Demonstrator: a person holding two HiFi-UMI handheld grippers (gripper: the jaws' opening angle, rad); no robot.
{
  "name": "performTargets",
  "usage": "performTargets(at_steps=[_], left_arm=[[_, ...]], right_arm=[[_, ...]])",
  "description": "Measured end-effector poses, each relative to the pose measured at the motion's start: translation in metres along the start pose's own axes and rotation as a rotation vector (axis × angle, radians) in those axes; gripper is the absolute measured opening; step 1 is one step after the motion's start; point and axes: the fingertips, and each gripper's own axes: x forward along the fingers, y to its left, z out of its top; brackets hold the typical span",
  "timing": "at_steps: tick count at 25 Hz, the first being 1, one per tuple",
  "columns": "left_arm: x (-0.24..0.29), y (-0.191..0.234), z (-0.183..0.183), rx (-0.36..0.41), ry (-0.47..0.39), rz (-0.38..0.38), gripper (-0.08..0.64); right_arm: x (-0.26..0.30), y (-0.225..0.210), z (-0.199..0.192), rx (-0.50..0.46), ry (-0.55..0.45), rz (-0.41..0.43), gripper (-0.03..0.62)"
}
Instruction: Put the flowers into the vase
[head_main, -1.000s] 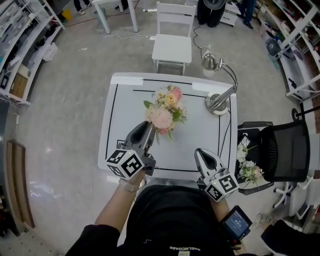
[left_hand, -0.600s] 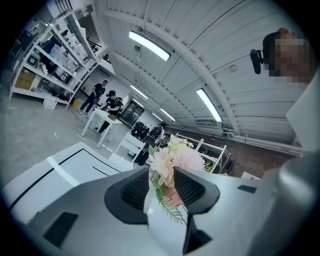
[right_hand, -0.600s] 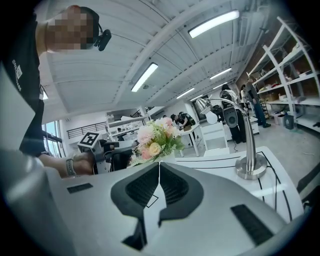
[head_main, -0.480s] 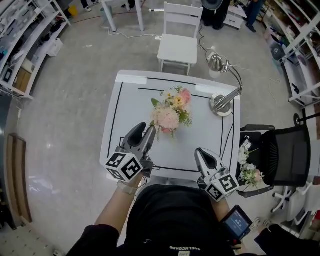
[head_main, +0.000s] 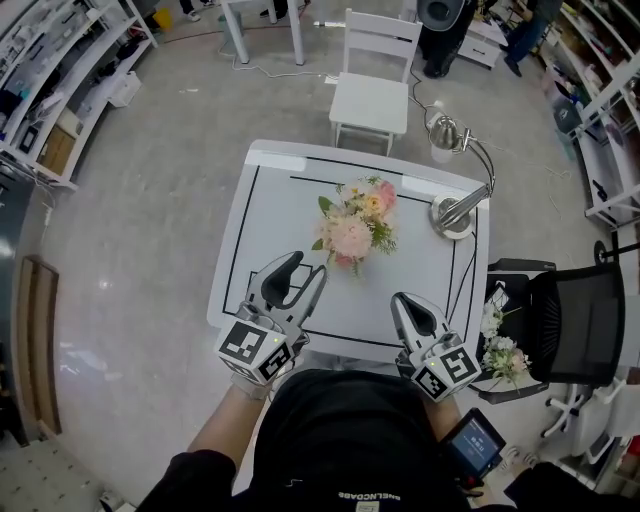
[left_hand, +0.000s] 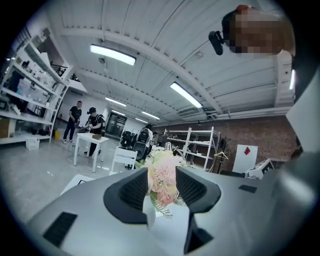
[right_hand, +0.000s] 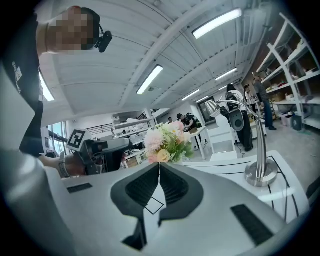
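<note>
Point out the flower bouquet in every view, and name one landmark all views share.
Head view: the bouquet sits just above mid-picture on the white table.
Left gripper view: low centre, pink bloom foremost.
Right gripper view: just above centre.
Shared landmark: the white table's black outline, at bottom left in the left gripper view, lower right in the right gripper view.

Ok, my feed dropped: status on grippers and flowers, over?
Left gripper jaws opening, nothing gripped. Right gripper shut, empty. Flowers upright mid-table, neither gripper on them. Lamp off to the side, not blocking.
</note>
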Motion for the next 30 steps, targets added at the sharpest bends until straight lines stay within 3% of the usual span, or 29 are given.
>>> performTargets(at_steps=[6, 9, 13, 17, 30], left_arm=[[-0.003, -0.029, 0.014, 0.088, -0.003, -0.074, 0.16], [0.0, -0.046, 0.015, 0.115, 0.0, -0.123, 0.109], [0.007, -0.068, 0.019, 0.131, -0.005, -0.177, 0.036], [0.018, -0.089, 0.02, 0.149, 0.007, -0.216, 0.016], [0.059, -0.156, -0.001, 0.157, 0.059, -0.445, 0.005]], right_arm=[[0.0, 0.006, 0.023, -0.045, -0.041, 0.013, 0.011], [-0.005, 0.004, 0.036, -0.061, -0.073, 0.004, 0.011], [-0.016, 0.003, 0.054, -0.086, -0.112, -0.007, 0.011], [-0.029, 0.003, 0.067, -0.112, -0.139, -0.024, 0.011], [-0.086, -0.021, 0.08, -0.151, -0.183, -0.161, 0.011]])
